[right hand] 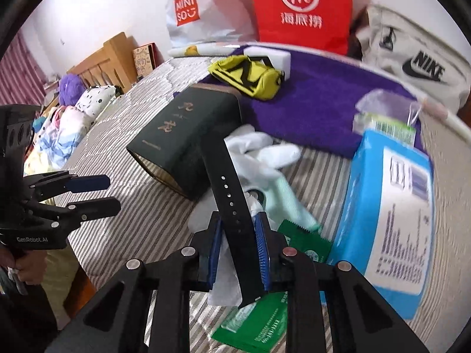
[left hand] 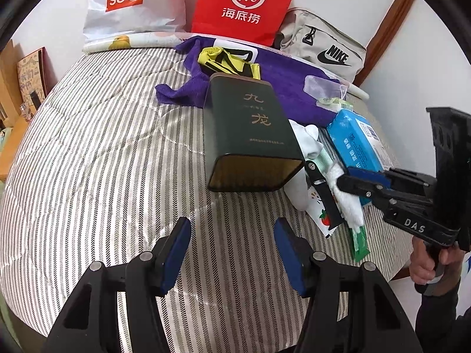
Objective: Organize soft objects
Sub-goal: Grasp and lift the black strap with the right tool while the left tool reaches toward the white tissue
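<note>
Our right gripper, tilted steeply down, is clamped on a black perforated rubber watch strap, which rises from between the blue pads across white fabric gloves toward the dark green rectangular tin lying on the striped quilted bedcover. Our left gripper hovers over bare bedcover just short of that tin, jaws parted and holding nothing, angled down likewise.

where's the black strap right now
The black strap sits low and central in the right wrist view, clamped in the right gripper, just right of the dark green tin and over the white glove.
</note>
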A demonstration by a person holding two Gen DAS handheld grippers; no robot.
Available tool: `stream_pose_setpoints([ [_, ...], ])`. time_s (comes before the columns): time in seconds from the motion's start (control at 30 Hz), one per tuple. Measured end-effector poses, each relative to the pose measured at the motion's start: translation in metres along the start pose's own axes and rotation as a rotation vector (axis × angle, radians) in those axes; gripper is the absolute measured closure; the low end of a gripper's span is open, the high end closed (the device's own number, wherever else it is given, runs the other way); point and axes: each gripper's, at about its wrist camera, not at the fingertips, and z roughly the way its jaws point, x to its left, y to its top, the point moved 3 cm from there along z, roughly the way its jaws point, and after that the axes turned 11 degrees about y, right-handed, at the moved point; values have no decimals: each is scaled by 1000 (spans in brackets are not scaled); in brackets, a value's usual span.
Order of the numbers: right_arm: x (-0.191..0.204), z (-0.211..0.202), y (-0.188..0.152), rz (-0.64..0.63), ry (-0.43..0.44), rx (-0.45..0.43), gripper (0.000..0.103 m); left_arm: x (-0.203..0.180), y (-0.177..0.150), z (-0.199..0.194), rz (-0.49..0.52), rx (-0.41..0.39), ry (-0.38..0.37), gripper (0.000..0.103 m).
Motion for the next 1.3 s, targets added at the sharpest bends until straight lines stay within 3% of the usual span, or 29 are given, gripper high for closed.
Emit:
stream_pose_setpoints([
  [0.13,-3,15,-7,4,-44,52,75,0,-1,2,-5,11,-6,47],
  [0.27,5,9,-8,-15,-26,55,59,1,-4,3,-4,16,-6,46],
  [0.37,7,9,-10,-15,-21,70,60,2,-4,6,-9,21,-6,46],
  [0.47,5,13,-12,-14,-44,81,81,2,-4,9,-9,28,-5,46],
  [0.87,9,-12,-4,39,79,-47,81,-2,-7,13,5,44,-17,46],
  [1.0,8,-7,-12,71,113,-18,81,-9,-9,12,22,45,-20,46],
  [1.3,21,20,-36,57,89,45,76,-7,-16,13,1,56,-10,46],
])
